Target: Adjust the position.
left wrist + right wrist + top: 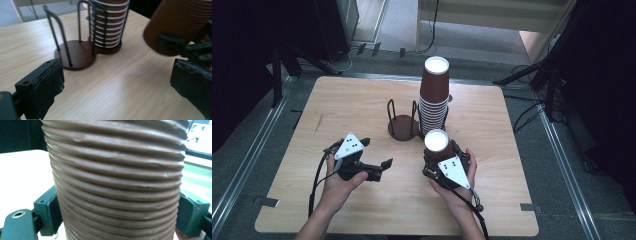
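One ribbed brown paper cup (pixel 438 146) sits clamped in the right gripper (pixel 441 161), over the wooden table (pixel 492 145) near its middle. Behind, one black wire two-ring cup holder (pixel 404 122) carries a stack of perhaps a dozen cups (pixel 434 97); overlapping rims blur the count. The left gripper (pixel 377 156) gapes wide, empty.

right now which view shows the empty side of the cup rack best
The left gripper view: the rack's empty base and its wire posts are close and unobstructed. The high view shows it small; the right gripper view shows the held cup.

cup (pixel 117 182): ribbed brown paper, matt | table (pixel 362 100): pale smooth wood | holder (pixel 75 53): black wire
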`<state>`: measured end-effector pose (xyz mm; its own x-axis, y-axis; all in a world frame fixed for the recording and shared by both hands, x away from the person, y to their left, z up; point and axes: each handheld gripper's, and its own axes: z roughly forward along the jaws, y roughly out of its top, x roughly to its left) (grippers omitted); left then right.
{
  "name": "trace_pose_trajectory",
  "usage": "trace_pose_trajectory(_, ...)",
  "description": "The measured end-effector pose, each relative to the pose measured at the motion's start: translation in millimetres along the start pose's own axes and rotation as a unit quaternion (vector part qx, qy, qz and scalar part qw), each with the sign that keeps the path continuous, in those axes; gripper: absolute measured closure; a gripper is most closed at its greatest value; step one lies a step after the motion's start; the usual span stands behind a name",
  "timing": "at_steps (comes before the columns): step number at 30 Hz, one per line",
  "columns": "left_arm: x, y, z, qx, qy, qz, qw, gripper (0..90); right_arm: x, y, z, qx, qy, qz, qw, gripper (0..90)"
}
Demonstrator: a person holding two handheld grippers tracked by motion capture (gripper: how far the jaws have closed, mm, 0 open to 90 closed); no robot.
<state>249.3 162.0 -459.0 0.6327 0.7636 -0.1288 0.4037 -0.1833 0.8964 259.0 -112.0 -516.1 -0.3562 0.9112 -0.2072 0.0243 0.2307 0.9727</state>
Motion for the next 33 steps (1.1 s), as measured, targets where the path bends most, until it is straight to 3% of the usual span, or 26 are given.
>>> trace_pose_trajectory(3,-5.5,0.6,0.0,0.0,-0.015,0.005,0.9999,0.0,7.6,-2.0,0.9,0.004,0.008,-0.007,0.9999,12.3)
trace_pose_trajectory(5,-9.5,0.6,1.0,0.012,-0.018,0.018,0.9996,0.0,11.0,-2.4,0.8,0.004,0.012,-0.011,0.9999,12.3)
trace_pose_trajectory(8,-10.0,0.5,2.1,0.018,-0.028,0.013,0.9994,0.0,22.8,-2.6,-2.2,0.001,0.023,-0.026,0.9994,12.3)
trace_pose_trajectory(15,-14.8,1.7,1.9,0.024,-0.04,0.014,0.9988,0.1,46.0,-6.0,-5.4,-0.008,0.046,-0.085,0.9953,12.2)
trace_pose_trajectory(19,-18.8,2.2,3.0,0.03,-0.05,0.018,0.9982,0.1,51.8,-7.5,-5.5,-0.01,0.051,-0.099,0.9937,12.2)
trace_pose_trajectory(23,-27.4,2.7,6.2,0.042,-0.064,0.034,0.9965,0.2,58.5,-11.3,-5.2,-0.011,0.055,-0.13,0.9899,12.2)
trace_pose_trajectory(33,-31.1,0.8,9.4,0.054,-0.07,0.043,0.9952,3.9,66.1,-14.5,-6.1,-0.015,0.065,-0.167,0.9837,12.1)
